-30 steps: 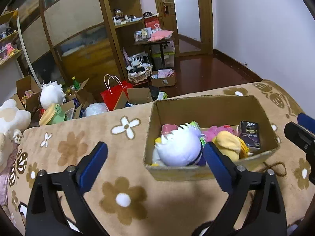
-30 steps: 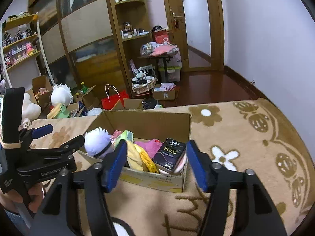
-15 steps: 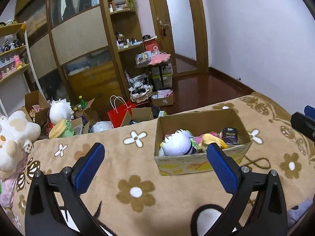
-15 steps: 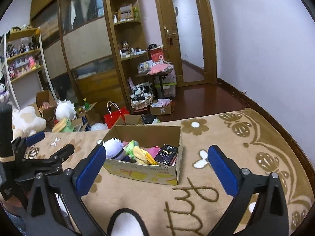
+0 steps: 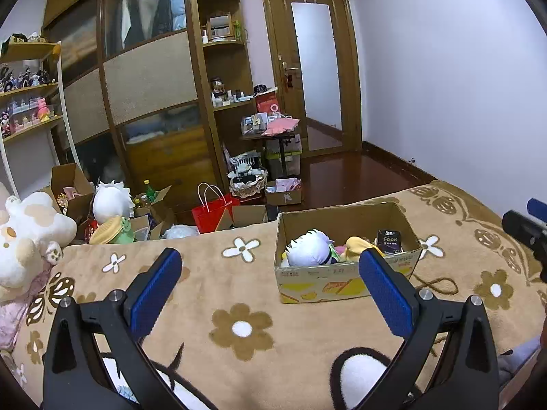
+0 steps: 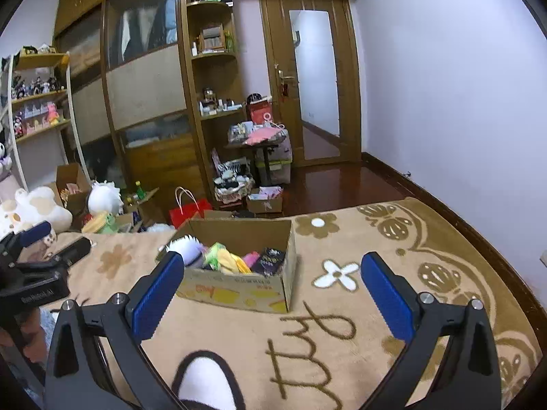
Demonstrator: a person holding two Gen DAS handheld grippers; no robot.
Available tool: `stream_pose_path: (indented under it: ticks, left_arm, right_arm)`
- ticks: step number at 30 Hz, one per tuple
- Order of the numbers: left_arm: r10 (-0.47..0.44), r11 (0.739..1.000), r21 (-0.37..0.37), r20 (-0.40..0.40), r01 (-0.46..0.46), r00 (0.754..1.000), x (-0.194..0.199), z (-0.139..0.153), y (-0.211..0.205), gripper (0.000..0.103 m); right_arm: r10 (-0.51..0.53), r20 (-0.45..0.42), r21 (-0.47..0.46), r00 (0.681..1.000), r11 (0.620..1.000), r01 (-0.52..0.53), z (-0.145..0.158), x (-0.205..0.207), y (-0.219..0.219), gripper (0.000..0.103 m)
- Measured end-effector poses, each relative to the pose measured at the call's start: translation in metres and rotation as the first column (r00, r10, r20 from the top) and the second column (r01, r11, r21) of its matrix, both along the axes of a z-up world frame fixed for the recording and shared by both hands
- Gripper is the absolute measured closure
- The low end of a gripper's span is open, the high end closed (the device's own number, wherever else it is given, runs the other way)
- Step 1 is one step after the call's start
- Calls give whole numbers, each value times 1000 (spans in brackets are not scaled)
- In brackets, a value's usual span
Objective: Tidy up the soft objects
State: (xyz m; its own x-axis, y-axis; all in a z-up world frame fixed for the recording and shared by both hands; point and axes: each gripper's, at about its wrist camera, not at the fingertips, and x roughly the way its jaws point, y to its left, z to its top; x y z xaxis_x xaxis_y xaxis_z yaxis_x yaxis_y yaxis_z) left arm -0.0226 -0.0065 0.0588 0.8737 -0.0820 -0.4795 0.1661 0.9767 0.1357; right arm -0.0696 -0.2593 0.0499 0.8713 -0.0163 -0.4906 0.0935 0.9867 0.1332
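Cardboard box (image 5: 345, 275) on the flowered blanket (image 5: 239, 290) already holds the soft toys (image 5: 309, 251) (nearly done, I'd judge); left gripper (image 5: 270, 285) and right gripper (image 6: 273, 288) both spread wide, empty, hovering short of it.

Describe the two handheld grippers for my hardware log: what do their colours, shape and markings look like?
Both match. The left gripper and right gripper have black angular arms with silver bolts at the joints. Each finger ends in a long rectangular pad faced with ribbed blue rubber. Seen side-on in the right wrist view, the left gripper's black body carries small white lettering, too blurred to read. No cables or sleeves show.
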Motion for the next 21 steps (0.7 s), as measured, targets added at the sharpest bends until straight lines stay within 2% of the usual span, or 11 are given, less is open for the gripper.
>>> stream_pose_path:
  ticks: [3,8,21]
  left_arm:
    - [-12,1000,12,15,12,1000,-4,-5,-1,1]
    - [-32,999,39,-33,33,999,3,-17,-7,1]
    - [-55,996,61,-63,59,997,12,-36,-14,1]
  right_arm:
    - [-1,-17,-2,1000,1000,1,-6,-3,1,0]
    - [-12,-38,-48,999,999,10,-15,-5,6,0]
    - [1,-86,-65,996,998,-7,-28,5,11,0]
